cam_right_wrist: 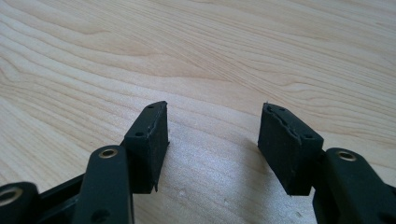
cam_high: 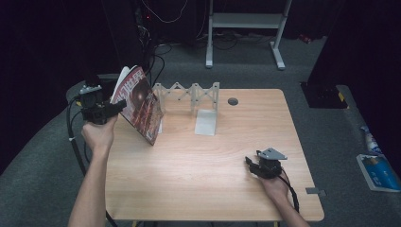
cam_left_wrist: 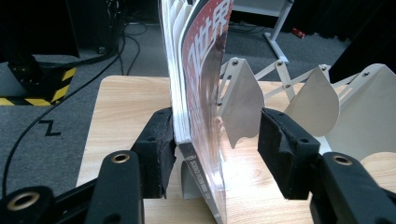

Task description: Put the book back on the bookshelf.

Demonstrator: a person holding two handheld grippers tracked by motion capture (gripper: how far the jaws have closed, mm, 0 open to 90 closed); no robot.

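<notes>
Wooden table: light top, seen from above, with a small dark round hole near its far edge.

White accordion rack: stands on the far left part of the table, its dividers upright, with a flat white base plate lying toward the near side. In the left gripper view the rounded dividers sit just behind the magazine.

Magazine: red cover with white lettering, at the far left of the table, at the left end of the rack. It stands on edge and tilted. Its long axis runs from the upper corner, near the left gripper, down and to the right to a lower corner close to the tabletop. The cover faces right, toward the table's middle. From the left gripper view it shows edge-on, pages fanned slightly at the top.

Left gripper: at the table's left edge, beside the magazine's upper part. Jaws apart with the magazine between them; the left pad lies against the page block, the right pad stands clear of the cover. Not clamped.

Right gripper: near right part of the table, well apart from the magazine. Jaws spread, bare wood between them.
</notes>
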